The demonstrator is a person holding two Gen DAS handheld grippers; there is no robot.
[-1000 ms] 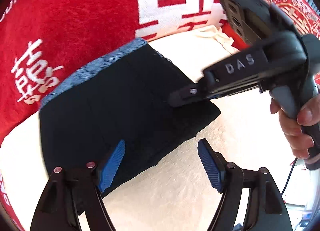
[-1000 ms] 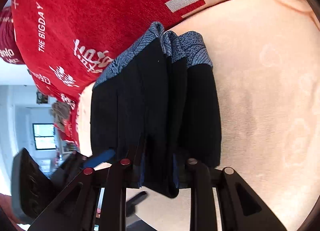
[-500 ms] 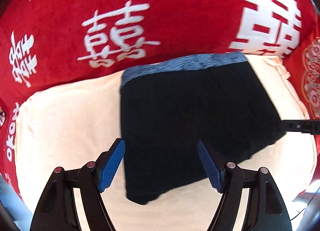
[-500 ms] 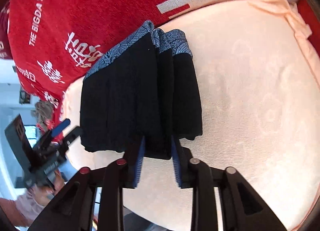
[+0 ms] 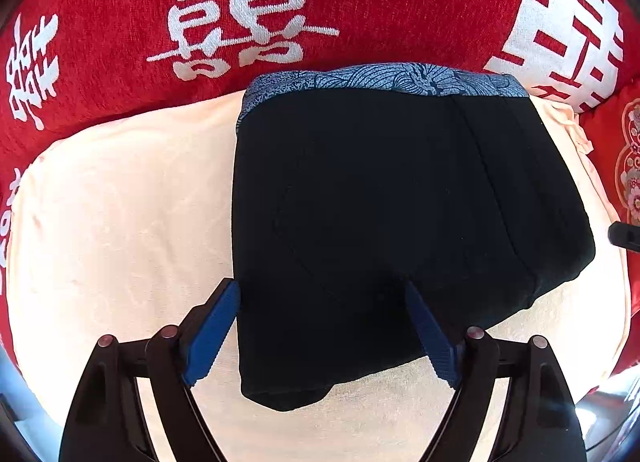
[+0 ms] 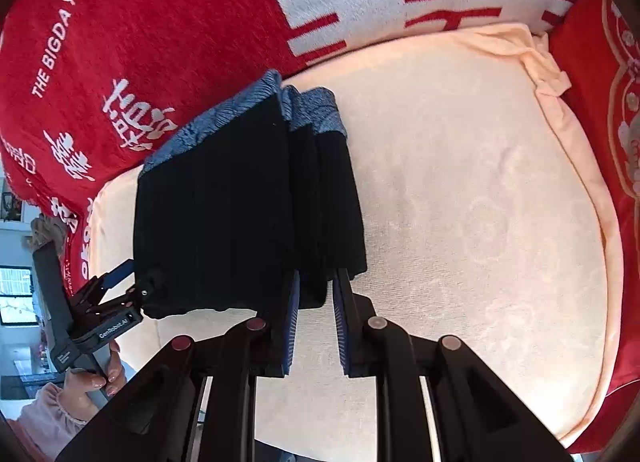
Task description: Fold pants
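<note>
1. We look down on a pale peach cushion [image 5: 112, 221] that fills the lower half of both views, its cloth faintly patterned and bunched into a knot at the far right corner.
2. Behind it rises a red throw [image 5: 380, 1] printed with white characters and the words "THE BIGDA Y"; a second red cushion [image 6: 600, 101] with ornate trim sits at the right edge.
3. The pants [image 5: 380, 201], black with a blue patterned waistband, lie folded on the peach cushion, waistband against the red throw.
4. Our left gripper [image 5: 324, 326] points down over the near-left part of the pants; its jaws are opening wide, the cloth lies between the blue pads and they do not press on it.
5. Our right gripper [image 6: 316, 302] stands narrow, its pads pinching the folded right edge of the pants, which lifts into upright pleats.
6. In the right wrist view we see a hand [image 6: 94, 380] in a pink sleeve around the left gripper's handle.
7. At the far left of that view, a bright window [image 6: 14, 294] and pale walls show past the red throw.
</note>
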